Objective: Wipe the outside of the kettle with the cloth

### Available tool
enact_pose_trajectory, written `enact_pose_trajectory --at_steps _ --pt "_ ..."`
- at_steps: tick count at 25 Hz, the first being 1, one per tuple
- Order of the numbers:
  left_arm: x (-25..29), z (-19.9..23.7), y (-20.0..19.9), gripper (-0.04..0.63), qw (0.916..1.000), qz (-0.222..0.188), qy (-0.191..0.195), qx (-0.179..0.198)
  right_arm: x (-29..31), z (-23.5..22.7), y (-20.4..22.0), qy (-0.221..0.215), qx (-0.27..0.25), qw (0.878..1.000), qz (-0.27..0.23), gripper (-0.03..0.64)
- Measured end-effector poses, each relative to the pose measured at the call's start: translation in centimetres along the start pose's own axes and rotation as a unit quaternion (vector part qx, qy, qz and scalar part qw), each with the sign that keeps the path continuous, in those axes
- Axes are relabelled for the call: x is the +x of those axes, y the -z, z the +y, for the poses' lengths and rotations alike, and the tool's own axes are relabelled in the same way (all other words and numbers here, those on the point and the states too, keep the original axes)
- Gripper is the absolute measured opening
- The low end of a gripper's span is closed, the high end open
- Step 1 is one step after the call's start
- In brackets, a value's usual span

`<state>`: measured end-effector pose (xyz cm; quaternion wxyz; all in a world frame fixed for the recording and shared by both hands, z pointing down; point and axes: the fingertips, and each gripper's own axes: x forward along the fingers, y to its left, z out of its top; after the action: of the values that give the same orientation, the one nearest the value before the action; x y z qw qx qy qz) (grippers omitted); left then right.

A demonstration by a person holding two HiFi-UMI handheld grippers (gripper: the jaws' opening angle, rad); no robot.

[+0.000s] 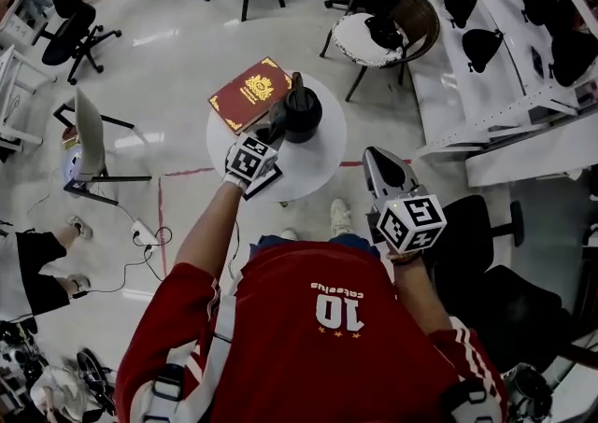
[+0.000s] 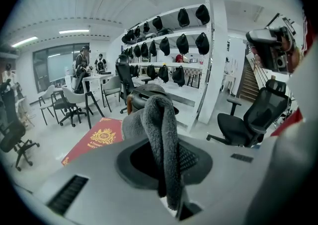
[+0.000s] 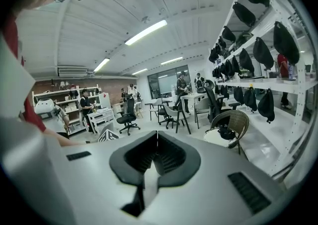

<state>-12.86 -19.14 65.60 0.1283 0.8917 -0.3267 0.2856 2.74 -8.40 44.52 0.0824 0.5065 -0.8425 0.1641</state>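
Head view. The black kettle (image 1: pixel 301 111) stands upright near the middle of the round white surface (image 1: pixel 318 165). A red book (image 1: pixel 249 92) lies flat just left of the kettle, on the same surface. The left gripper (image 1: pixel 277 122) reaches in from the near side, its tip right at the kettle's near-left flank; actual contact cannot be confirmed from above. The right gripper (image 1: pixel 377 162) hangs to the right of the kettle, off the surface's edge and well apart from it. Judgement: it is parked there so the wiping side has free room.

Left gripper view. The fingers are clamped on a grey fleecy cloth (image 2: pixel 160 129), which is folded over and bulges up past the tips. The kettle's dark top shows directly behind the cloth and the book to its left. Judgement: the fold is carried forward of the tips so that soft cloth, not the fingers, meets the kettle wall. The wipe appears to be at or near its start.

Right gripper view. The fingers are closed together with nothing between them. The view looks past the kettle into the room, toward a wicker chair (image 3: pixel 229 123).
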Motion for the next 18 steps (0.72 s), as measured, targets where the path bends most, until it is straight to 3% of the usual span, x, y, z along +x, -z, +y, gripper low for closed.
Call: enact_pose_trajectory --at_steps 5,18 --pt "0.8 -1.9 0.4 0.048 0.9999 0.012 0.003 0.011 0.1 -0.6 0.0 -0.020 0.002 1.000 -0.001 0.017" --pt "3.3 -5.2 -0.1 0.048 0.9995 0.020 -0.014 -0.020 2.0 -4.4 -1.5 -0.074 -0.003 0.997 -0.002 0.017"
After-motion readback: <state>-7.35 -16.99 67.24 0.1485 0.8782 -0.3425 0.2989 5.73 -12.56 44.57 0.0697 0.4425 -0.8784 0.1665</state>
